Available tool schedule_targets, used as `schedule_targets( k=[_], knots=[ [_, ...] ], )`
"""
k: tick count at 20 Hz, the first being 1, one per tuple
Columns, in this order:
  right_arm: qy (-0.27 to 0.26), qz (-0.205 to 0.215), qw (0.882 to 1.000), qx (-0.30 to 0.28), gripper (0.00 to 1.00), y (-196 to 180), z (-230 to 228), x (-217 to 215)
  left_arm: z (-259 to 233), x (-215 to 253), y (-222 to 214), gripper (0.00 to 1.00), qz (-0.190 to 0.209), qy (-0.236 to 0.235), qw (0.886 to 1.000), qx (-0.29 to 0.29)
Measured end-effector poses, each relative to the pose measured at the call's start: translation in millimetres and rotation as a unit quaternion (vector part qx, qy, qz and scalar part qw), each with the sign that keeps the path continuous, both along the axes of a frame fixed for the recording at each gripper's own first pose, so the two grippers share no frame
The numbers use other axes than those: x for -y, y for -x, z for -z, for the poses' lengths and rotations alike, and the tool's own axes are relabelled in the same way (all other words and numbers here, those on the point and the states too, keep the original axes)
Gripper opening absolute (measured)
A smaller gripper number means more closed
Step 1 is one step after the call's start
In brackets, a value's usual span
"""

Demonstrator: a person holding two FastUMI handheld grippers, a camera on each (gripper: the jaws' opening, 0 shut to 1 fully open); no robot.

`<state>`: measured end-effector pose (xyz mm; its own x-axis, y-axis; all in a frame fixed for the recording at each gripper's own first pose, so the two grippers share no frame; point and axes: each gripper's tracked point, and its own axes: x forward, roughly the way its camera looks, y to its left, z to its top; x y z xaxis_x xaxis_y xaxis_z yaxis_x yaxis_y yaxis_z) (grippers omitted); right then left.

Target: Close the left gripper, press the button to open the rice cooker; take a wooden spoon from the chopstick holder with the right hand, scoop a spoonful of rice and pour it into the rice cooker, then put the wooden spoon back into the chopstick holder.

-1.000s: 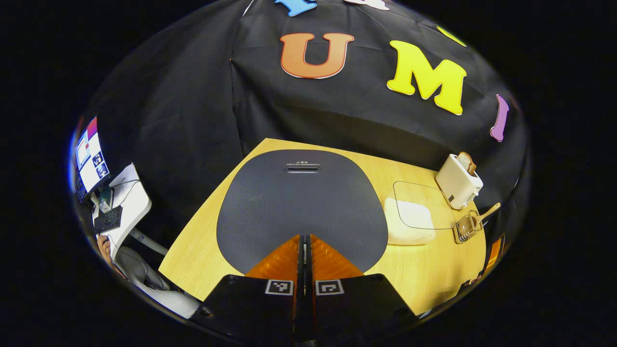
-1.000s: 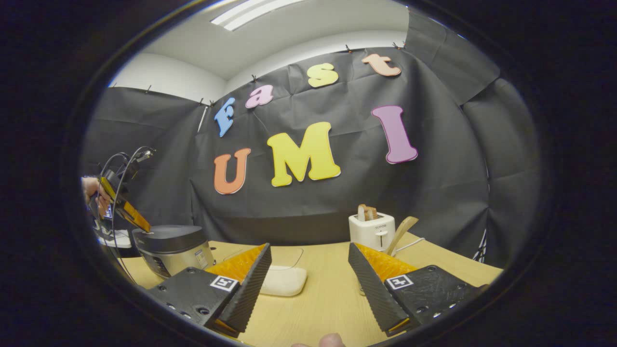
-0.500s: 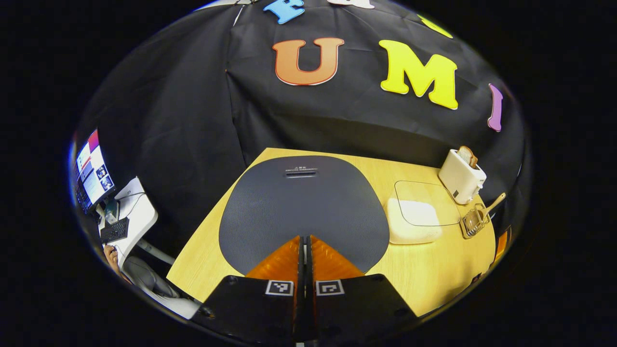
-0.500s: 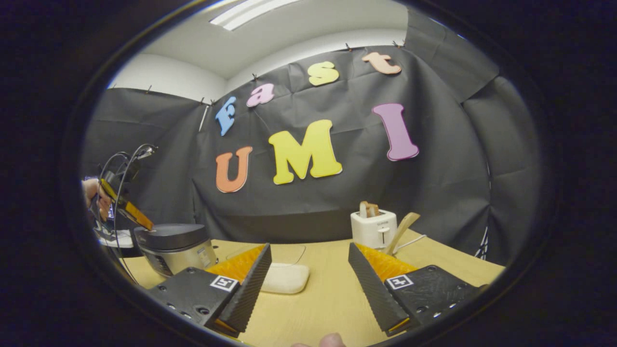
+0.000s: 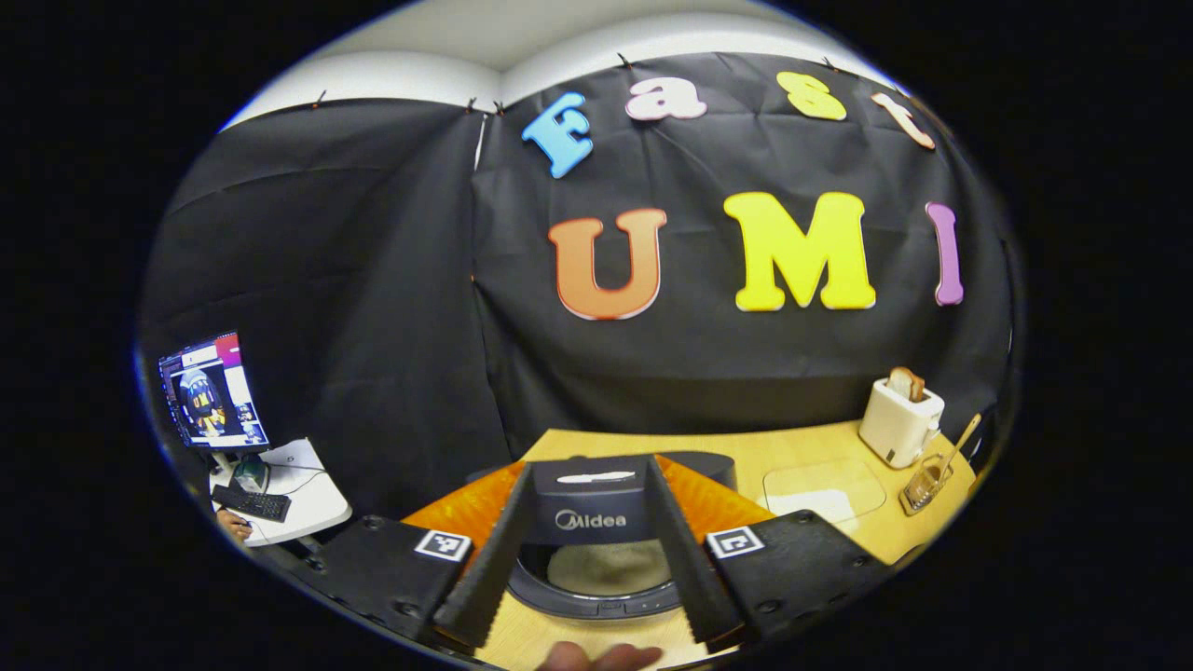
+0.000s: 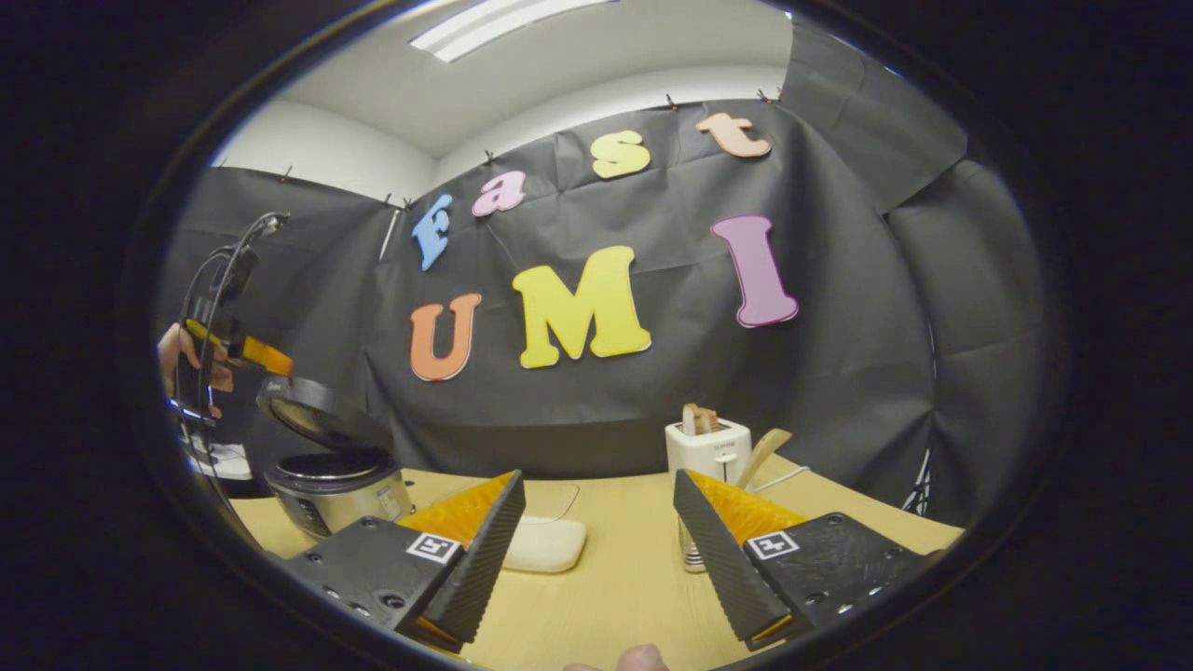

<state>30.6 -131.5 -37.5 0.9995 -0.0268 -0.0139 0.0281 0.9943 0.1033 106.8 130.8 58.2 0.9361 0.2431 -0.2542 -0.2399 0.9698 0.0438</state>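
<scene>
Rice cooker (image 6: 335,485), grey metal body with dark round lid (image 6: 322,415): stands at the left end of the pale wooden counter (image 6: 624,578) in the right gripper view, lid raised and tilted back, inner pot rim exposed. In the left gripper view the cooker (image 5: 596,550) sits directly ahead, its open bowl between the spread fingers.

Left gripper (image 5: 582,582): fingers apart, nothing between them but open air above the cooker. Also seen in the right gripper view (image 6: 244,352), held in a hand (image 6: 177,359) above and left of the raised lid, clear of it.

Right gripper (image 6: 596,550): fingers wide apart, empty, low over the counter.

Wooden spoon (image 6: 762,457): pale, leaning in the clear chopstick holder (image 6: 688,550), which is partly hidden behind the right finger; in the left gripper view spoon (image 5: 960,443) and holder (image 5: 923,485) stand at the counter's far right.

White toaster (image 6: 708,450): with bread in its slot, behind the holder.

White oblong rice dish (image 6: 545,545): mid-counter, between cooker and holder.

Monitor (image 5: 212,391) and keyboard (image 5: 252,503): on a side desk, left gripper view.
</scene>
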Motion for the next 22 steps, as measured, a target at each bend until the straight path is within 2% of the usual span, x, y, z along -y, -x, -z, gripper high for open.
schedule_targets(
  k=[2,5,6,7,11,12,13,14,15,16,17,21,22],
  knots=[
    [0.005,0.006,1.0,0.003,0.95,4,-2,4,-5,3,4,0.99,-0.002,0.007,1.0,0.018],
    [0.01,0.01,1.0,-0.01,0.91,6,6,10,-14,12,20,0.98,0.007,-0.025,0.998,0.05],
    [0.011,0.013,1.0,-0.017,1.0,7,8,14,-15,18,24,0.98,0.01,-0.031,0.998,0.06],
    [0.012,0.016,1.0,-0.023,0.95,7,11,17,-14,25,29,0.98,0.013,-0.033,0.997,0.071],
    [0.024,0.04,0.999,-0.028,0.95,10,8,38,6,56,46,0.98,0.042,-0.017,0.995,0.087],
    [0.028,0.046,0.998,-0.03,0.95,9,9,44,13,62,50,0.94,0.047,-0.017,0.995,0.088],
    [0.029,0.051,0.998,-0.031,0.91,8,8,50,20,68,54,0.98,0.053,-0.021,0.995,0.086],
    [0.03,0.058,0.997,-0.034,0.95,6,8,58,30,68,59,0.98,0.049,-0.028,0.996,0.072],
    [0.031,0.063,0.997,-0.038,0.91,4,7,65,36,71,62,0.98,0.049,-0.034,0.996,0.071],
    [0.032,0.065,0.996,-0.045,0.91,0,10,70,41,76,65,0.99,0.052,-0.035,0.995,0.073],
    [0.03,0.066,0.996,-0.05,0.95,-5,11,77,45,82,68,0.99,0.052,-0.034,0.995,0.075],
    [0.018,0.074,0.995,-0.066,0.95,-38,22,108,62,99,75,0.99,0.042,-0.006,0.995,0.095],
    [0.015,0.074,0.994,-0.073,0.91,-48,28,115,66,101,75,0.99,0.041,0.003,0.994,0.098]
  ],
)
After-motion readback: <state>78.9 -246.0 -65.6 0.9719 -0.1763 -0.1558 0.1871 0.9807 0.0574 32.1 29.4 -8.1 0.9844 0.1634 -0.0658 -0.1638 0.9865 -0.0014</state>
